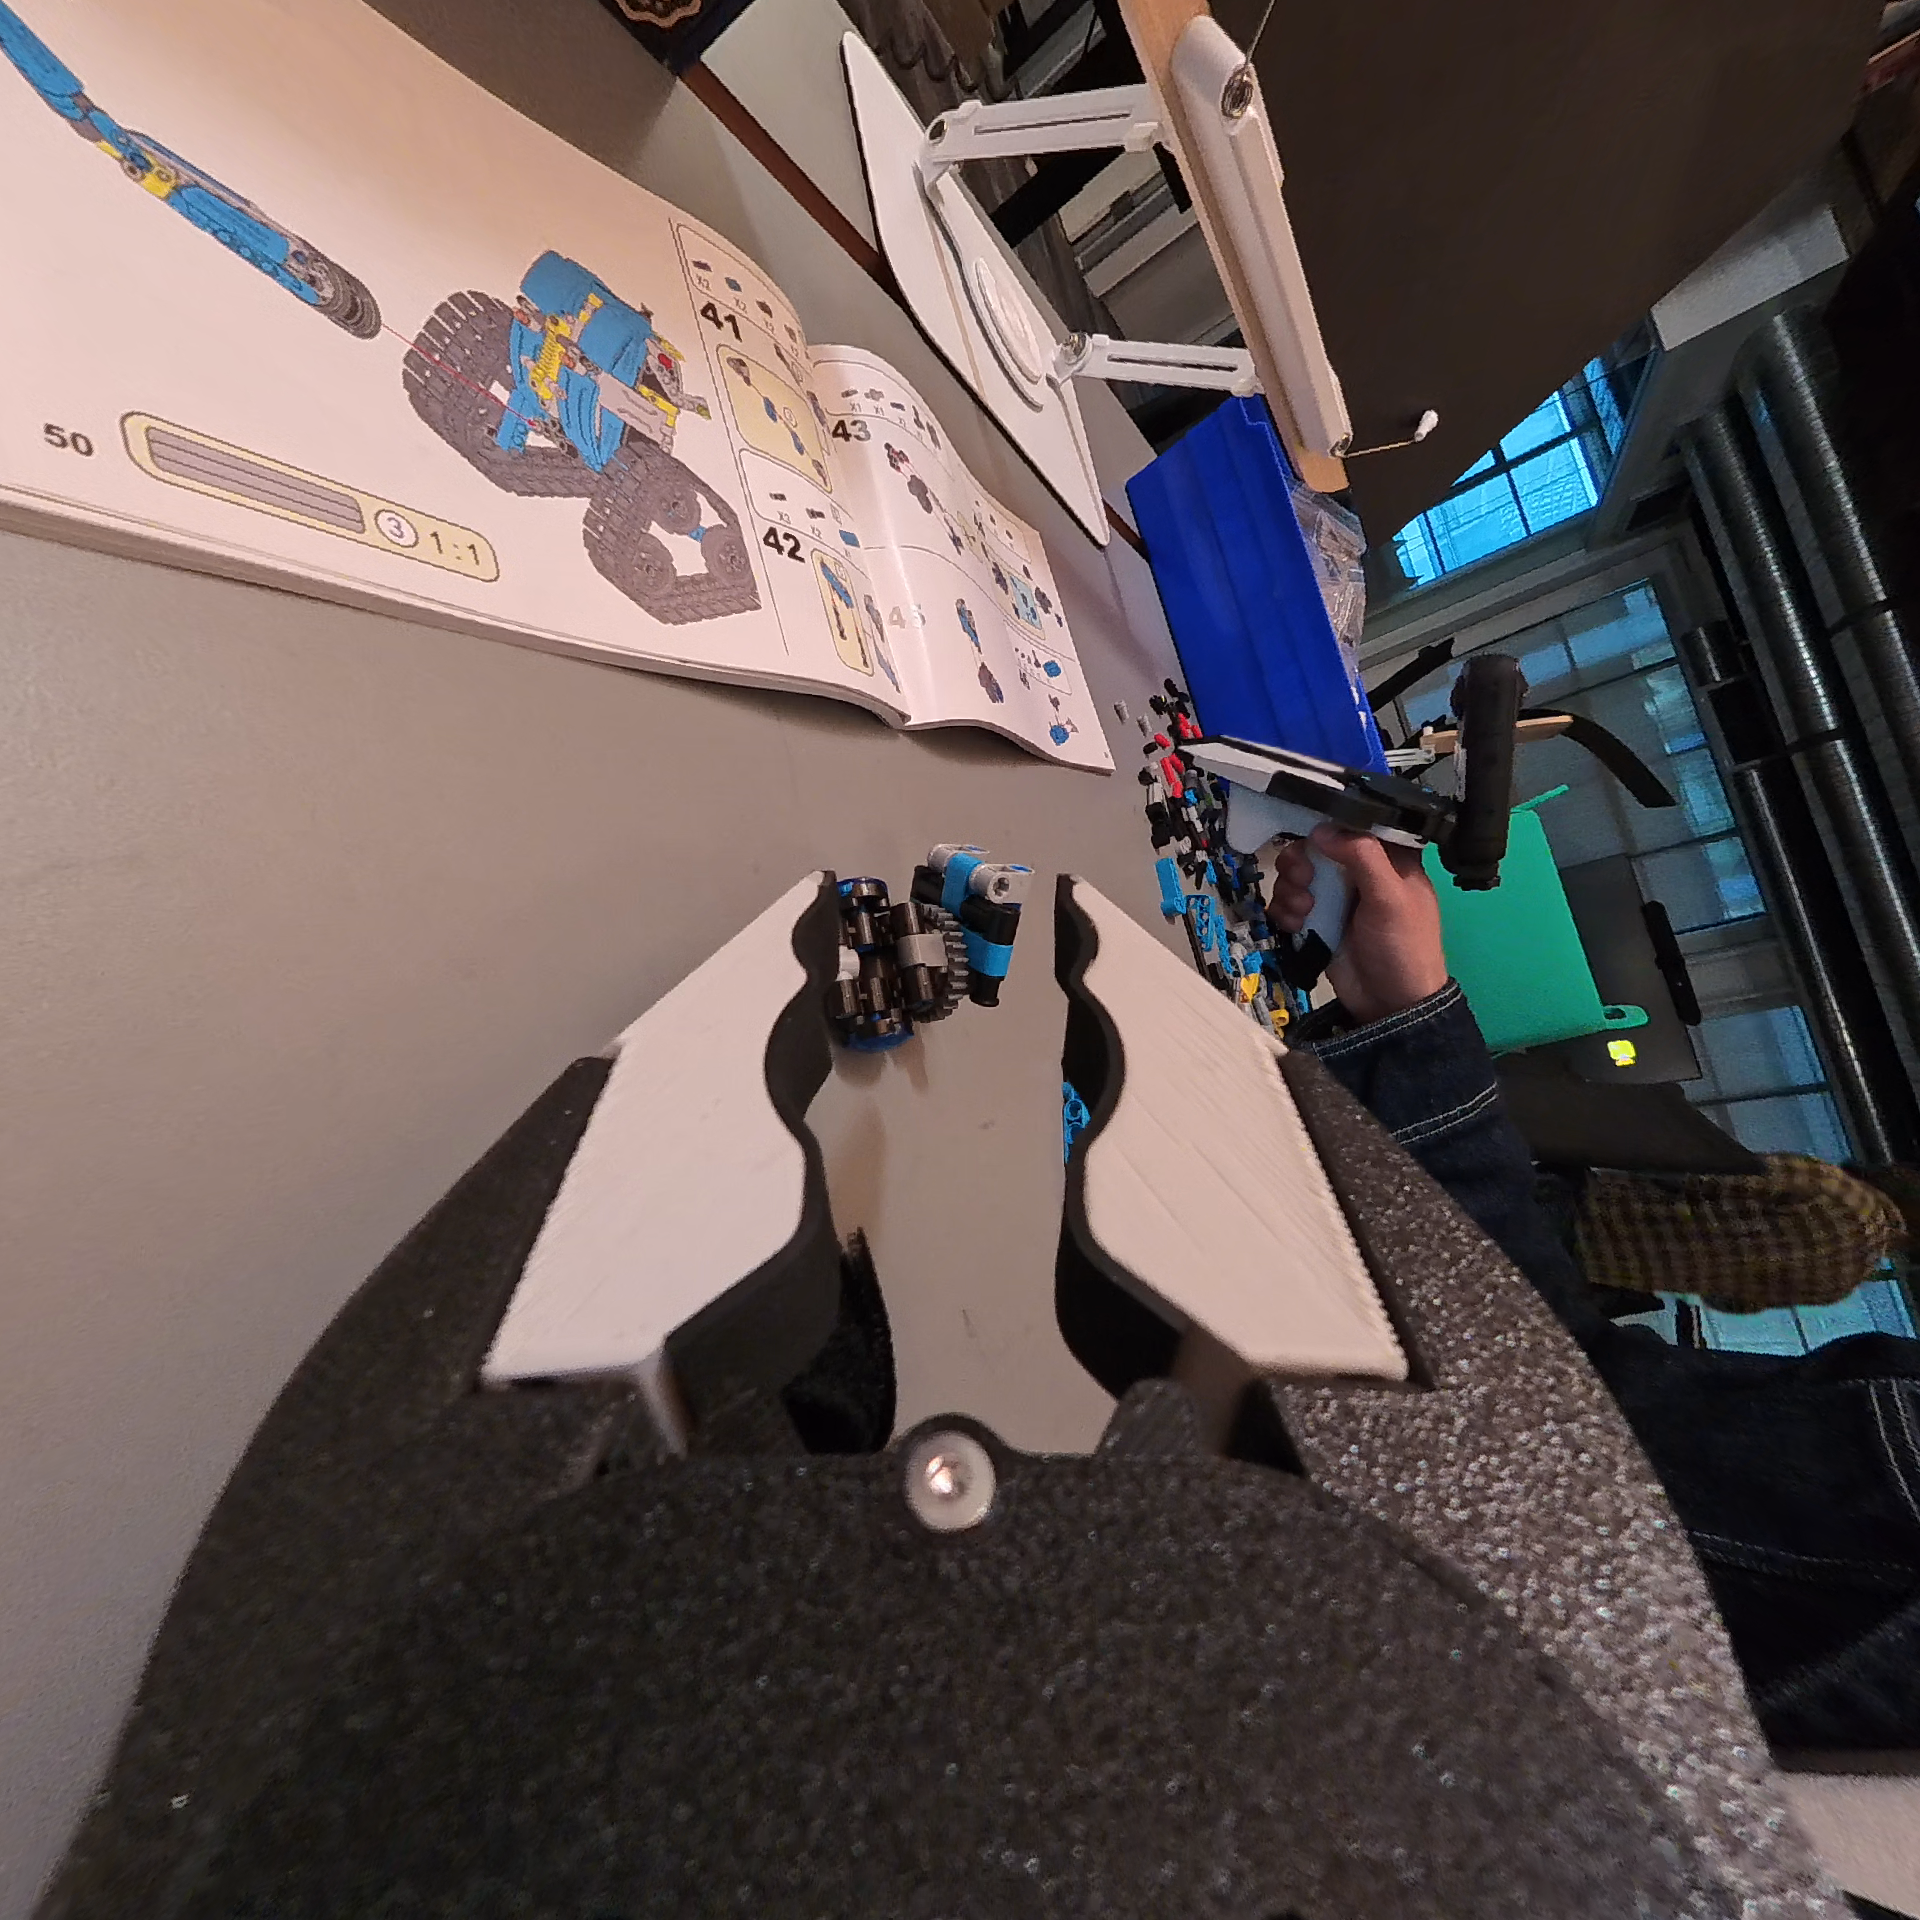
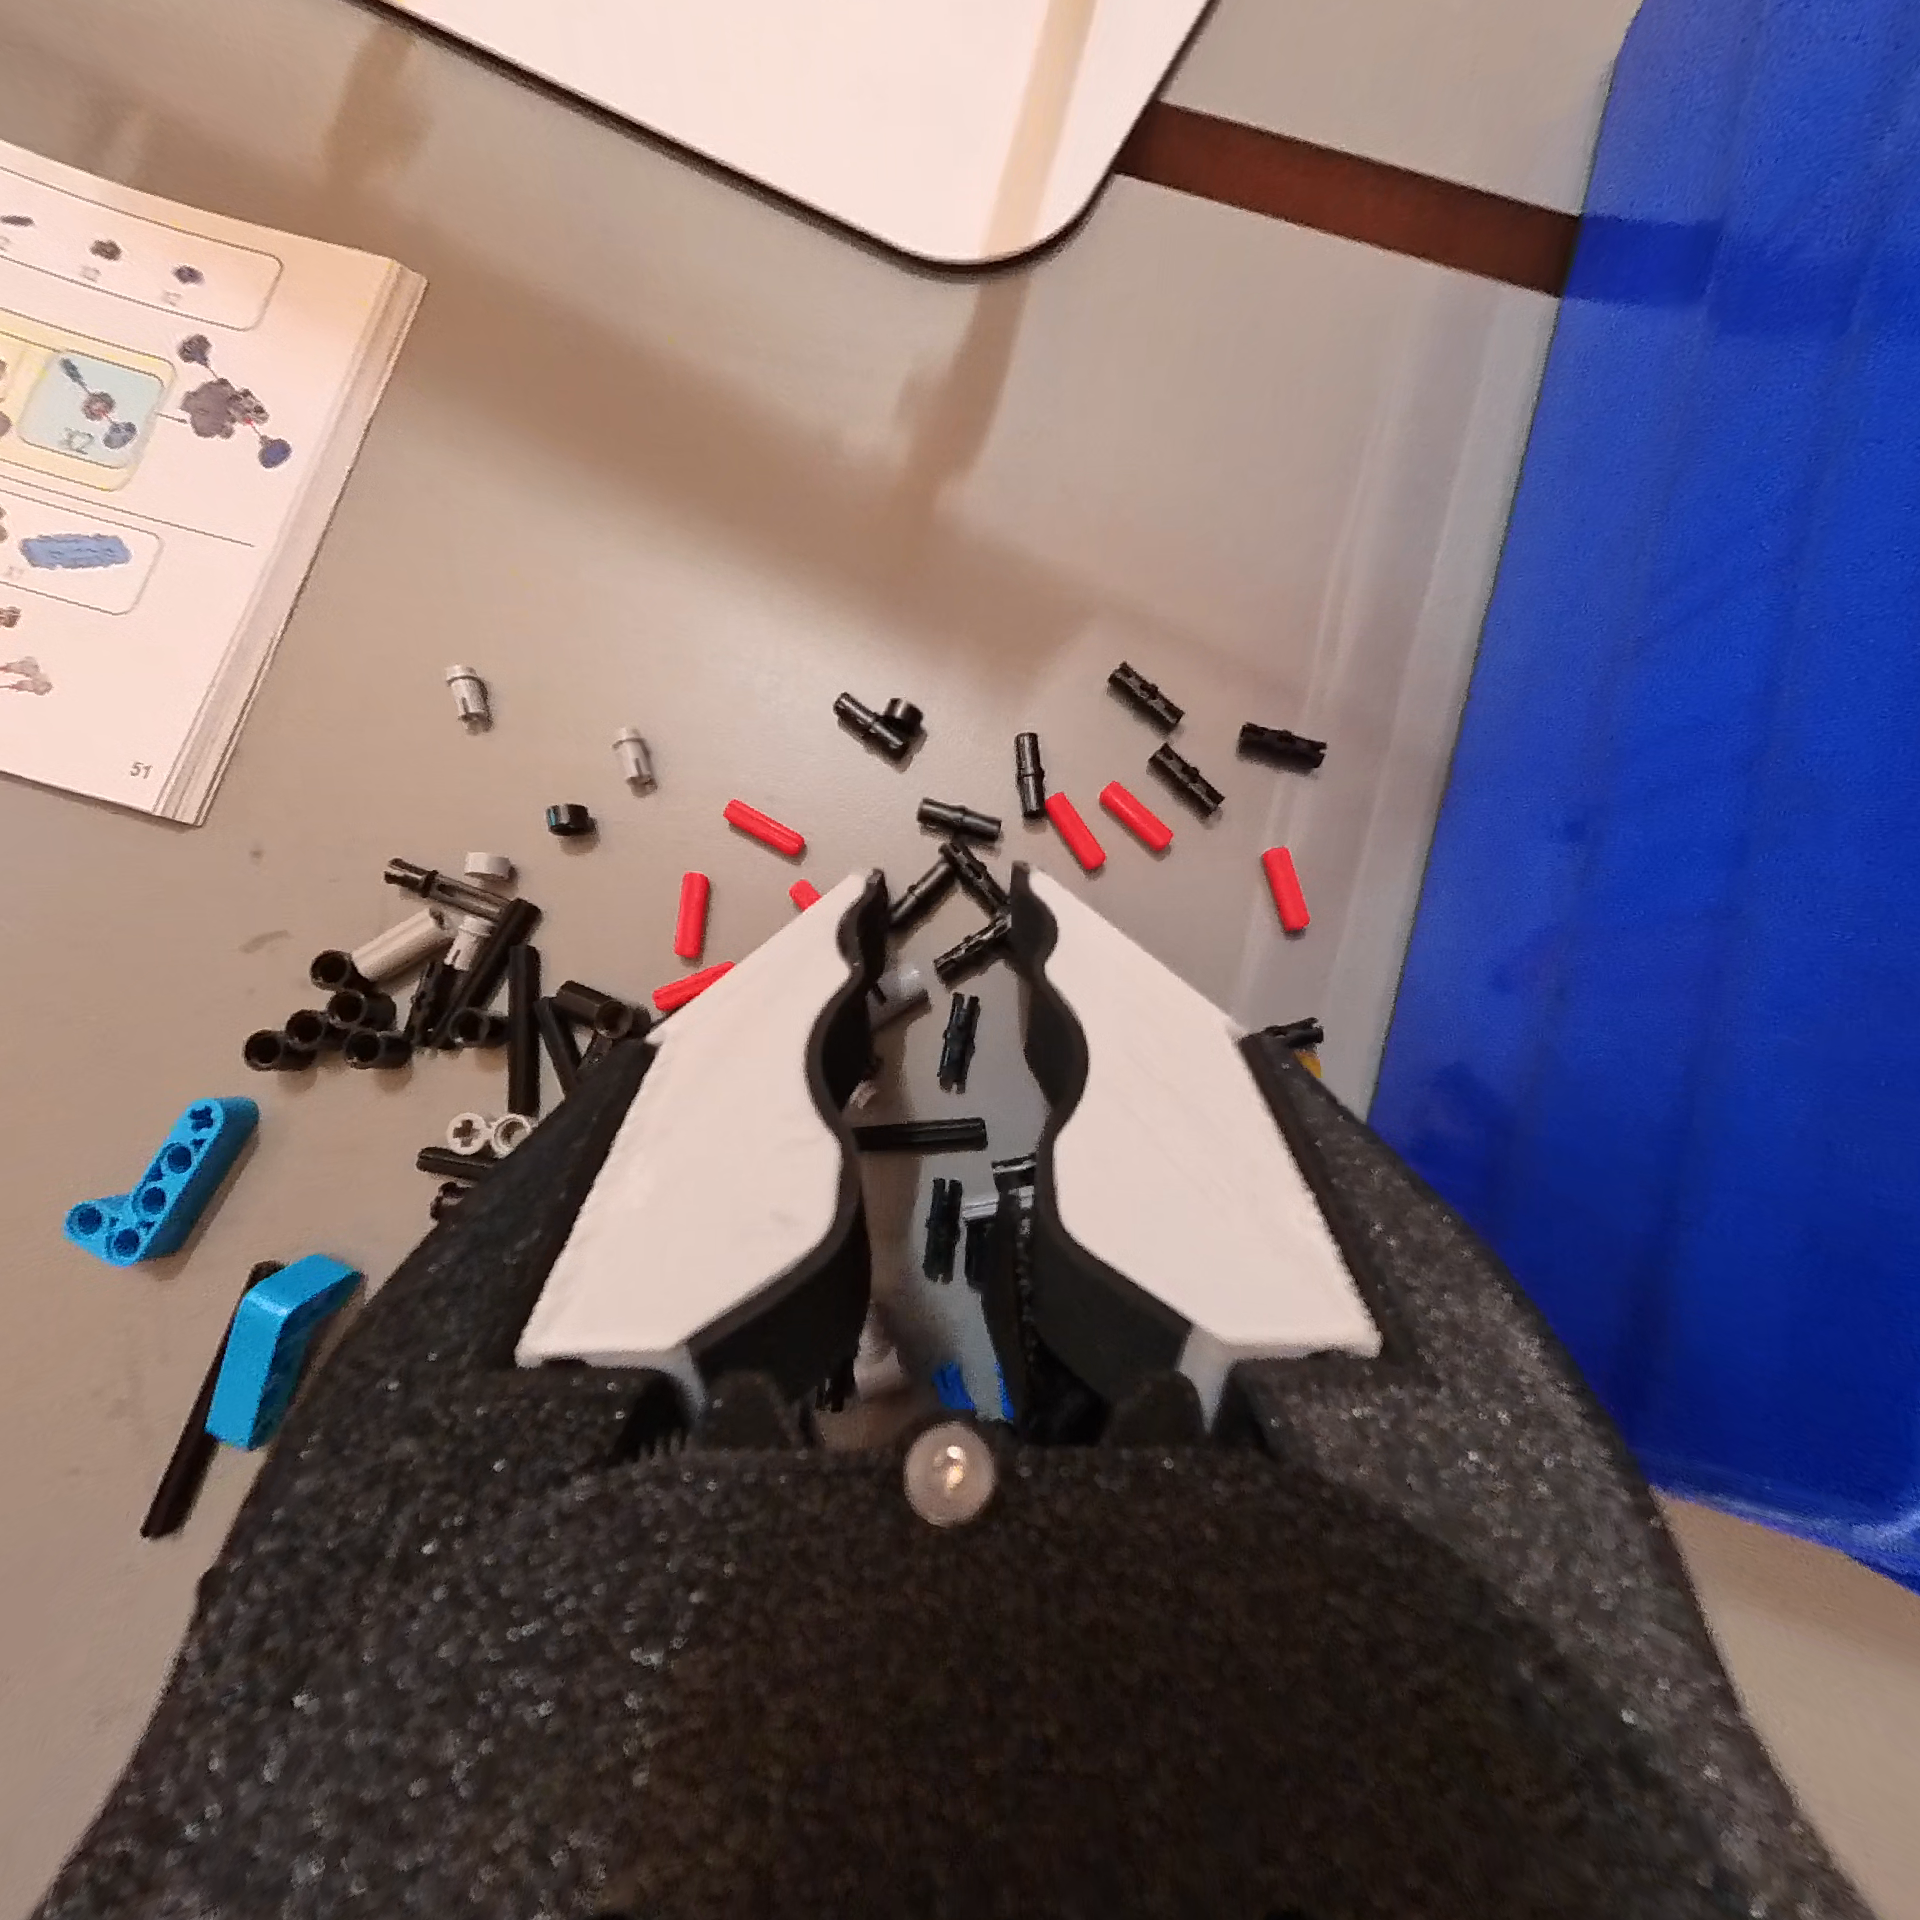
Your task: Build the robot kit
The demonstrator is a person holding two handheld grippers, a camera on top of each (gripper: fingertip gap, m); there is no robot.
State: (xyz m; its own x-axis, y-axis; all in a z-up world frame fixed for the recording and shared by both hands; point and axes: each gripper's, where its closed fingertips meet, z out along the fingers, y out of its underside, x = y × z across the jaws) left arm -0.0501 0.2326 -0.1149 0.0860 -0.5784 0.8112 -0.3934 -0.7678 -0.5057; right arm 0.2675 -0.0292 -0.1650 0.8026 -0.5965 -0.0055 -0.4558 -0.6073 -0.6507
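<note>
My left gripper is open low over the grey table. A small assembly of black, grey and blue bricks with gears lies between its fingertips, close against the left finger. My right gripper is partly open above a scatter of loose parts, with black pins lying on the table under its tips. It grips nothing that I can see. Red axles, grey pins and black sleeves lie around it. The right gripper also shows in the left wrist view, held by a hand.
An open instruction booklet lies at the far left and also shows in the right wrist view. A blue bin stands right of the parts. A white board lies behind. Two blue bent beams lie at the left. Spacing between my two grippers at the tips: around 40 cm.
</note>
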